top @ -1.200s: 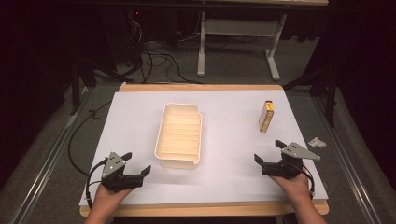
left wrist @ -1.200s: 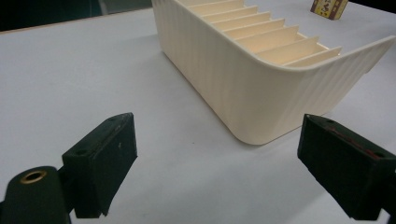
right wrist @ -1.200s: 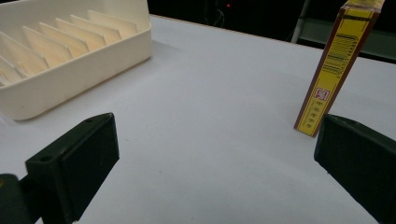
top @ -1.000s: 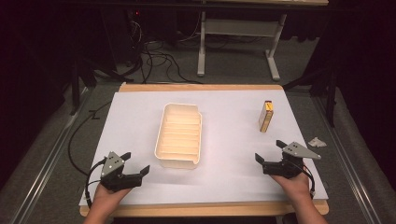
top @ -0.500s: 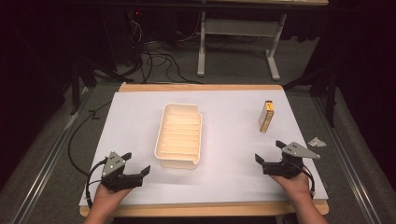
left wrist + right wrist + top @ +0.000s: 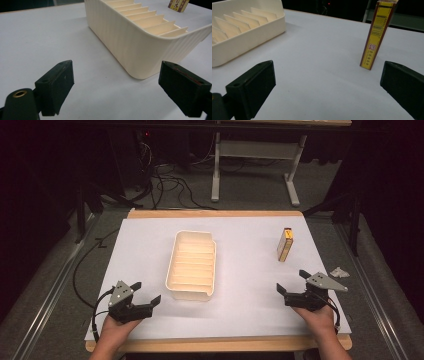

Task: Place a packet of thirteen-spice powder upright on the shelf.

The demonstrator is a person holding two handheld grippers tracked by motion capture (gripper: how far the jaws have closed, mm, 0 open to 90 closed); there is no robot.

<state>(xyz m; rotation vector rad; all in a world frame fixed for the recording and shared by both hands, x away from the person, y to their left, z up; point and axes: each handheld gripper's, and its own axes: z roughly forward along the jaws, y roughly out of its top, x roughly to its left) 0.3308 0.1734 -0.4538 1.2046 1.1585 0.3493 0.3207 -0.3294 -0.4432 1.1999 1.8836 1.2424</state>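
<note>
Nothing moved; box [image 6: 377, 35] beyond spread fingers [image 6: 252, 85].

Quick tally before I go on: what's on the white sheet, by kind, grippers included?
Tray, cream, with dividers: 1
Box, yellow, standing upright: 1
Hand-held grippers, both open, left and right: 2
Total: 4

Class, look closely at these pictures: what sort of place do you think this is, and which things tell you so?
Probably a lab or workshop set up for recording. A table covered in white paper holds just a ribbed tray and a small box, cables trail across the floor behind, and the surroundings are dark.
</note>
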